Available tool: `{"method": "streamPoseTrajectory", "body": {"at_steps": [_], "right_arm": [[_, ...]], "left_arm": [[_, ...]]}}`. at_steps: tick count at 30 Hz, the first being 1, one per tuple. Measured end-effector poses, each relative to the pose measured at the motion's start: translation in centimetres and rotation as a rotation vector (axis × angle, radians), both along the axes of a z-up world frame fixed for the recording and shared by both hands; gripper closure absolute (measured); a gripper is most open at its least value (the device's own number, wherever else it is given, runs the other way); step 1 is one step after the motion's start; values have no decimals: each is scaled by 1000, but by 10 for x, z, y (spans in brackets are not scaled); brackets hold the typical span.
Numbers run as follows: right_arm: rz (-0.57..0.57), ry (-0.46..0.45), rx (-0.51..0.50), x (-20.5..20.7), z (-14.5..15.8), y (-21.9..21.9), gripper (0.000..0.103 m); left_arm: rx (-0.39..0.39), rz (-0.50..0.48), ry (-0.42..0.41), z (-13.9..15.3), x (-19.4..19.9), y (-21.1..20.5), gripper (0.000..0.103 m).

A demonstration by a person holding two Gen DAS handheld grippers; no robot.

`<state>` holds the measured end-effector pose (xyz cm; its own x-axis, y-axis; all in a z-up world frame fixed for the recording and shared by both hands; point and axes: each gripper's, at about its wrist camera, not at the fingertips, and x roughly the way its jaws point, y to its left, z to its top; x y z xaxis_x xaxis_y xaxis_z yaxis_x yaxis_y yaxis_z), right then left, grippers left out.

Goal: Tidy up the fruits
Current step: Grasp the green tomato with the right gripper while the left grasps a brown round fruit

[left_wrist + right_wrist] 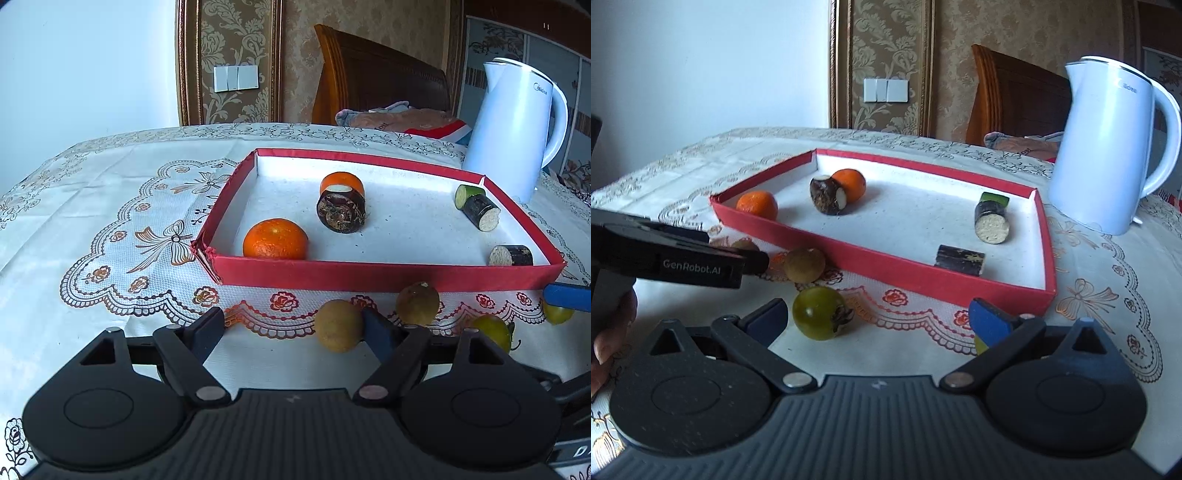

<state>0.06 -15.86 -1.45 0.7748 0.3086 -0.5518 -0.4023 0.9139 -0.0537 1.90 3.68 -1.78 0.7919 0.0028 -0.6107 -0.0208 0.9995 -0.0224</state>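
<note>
While the left wrist view shows the left gripper (293, 328) spread wide, a brown fruit (338, 325) just inside its right finger, only the right wrist view shows the right gripper (879, 317) agape around a green fruit (820, 313) before the red tray (886, 264).

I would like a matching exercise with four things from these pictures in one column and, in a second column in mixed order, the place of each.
Things:
1. white kettle
2. front orange
3. green fruit with a dry calyx
4. light switch

Places:
A. on the wall behind the table
B. inside the red tray, in its near left corner
C. on the tablecloth, outside the tray, between the fingers of the right claw
D. standing on the table beyond the tray's far right corner

Pairs: 1-D, 2-B, 3-C, 4-A
</note>
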Motion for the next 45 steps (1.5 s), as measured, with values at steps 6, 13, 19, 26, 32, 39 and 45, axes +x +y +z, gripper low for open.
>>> {"method": "streamPoseTrajectory", "body": {"at_steps": [6,13,19,26,32,39,45], "right_arm": [[0,34,-1,7,-2,3,8],[8,37,0,7,-2,5,15],[29,58,-6,10,-3,11,30],[22,59,12,13,-2,12,45],[-9,62,37,15,-1,5,62],[-9,54,26,13,-1,7,67],[-15,51,26,13,-1,7,71]], "left_arm": [[0,1,0,0,0,0,22],[3,5,0,0,1,0,22],[14,3,1,-1,1,-1,21],[14,3,0,-1,1,-1,21],[12,3,0,0,1,-1,21],[12,-21,-9,1,-1,-3,31],[34,-51,-16,1,-2,-9,51]]}}
